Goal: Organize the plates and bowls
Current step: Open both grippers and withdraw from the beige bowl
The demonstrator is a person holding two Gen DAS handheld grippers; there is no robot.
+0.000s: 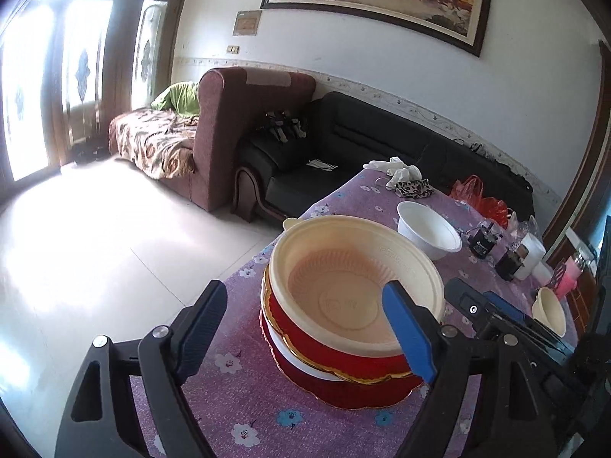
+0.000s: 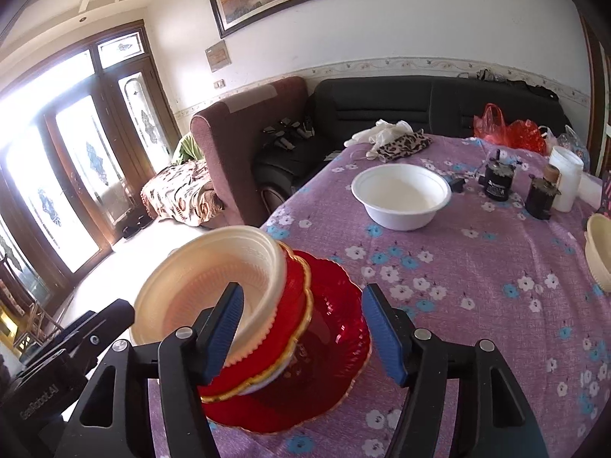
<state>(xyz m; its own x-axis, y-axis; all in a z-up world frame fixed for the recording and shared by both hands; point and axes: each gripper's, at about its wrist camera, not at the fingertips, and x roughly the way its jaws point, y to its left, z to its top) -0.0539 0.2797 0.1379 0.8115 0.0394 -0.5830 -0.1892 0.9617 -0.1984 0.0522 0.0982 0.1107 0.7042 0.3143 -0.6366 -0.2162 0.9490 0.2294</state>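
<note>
A cream plastic bowl (image 1: 343, 278) tops a stack of red, gold-rimmed bowls (image 1: 343, 378) on a red plate near the table's near-left corner. My left gripper (image 1: 305, 336) is open, its fingers astride the stack's near side. In the right wrist view the same cream bowl (image 2: 198, 282) and red plate (image 2: 336, 343) lie between my right gripper's (image 2: 305, 336) open fingers. A white bowl (image 2: 401, 194) stands farther back, also in the left wrist view (image 1: 427, 233). Another cream bowl (image 2: 599, 252) sits at the right edge.
The purple flowered tablecloth (image 2: 477, 286) covers the table. At the back lie gloves and a leopard-print pouch (image 2: 404, 145), red bags (image 2: 508, 126), dark small jars (image 2: 496, 179) and a white container (image 2: 565, 179). Sofas (image 1: 343, 145) stand beyond the table's far edge.
</note>
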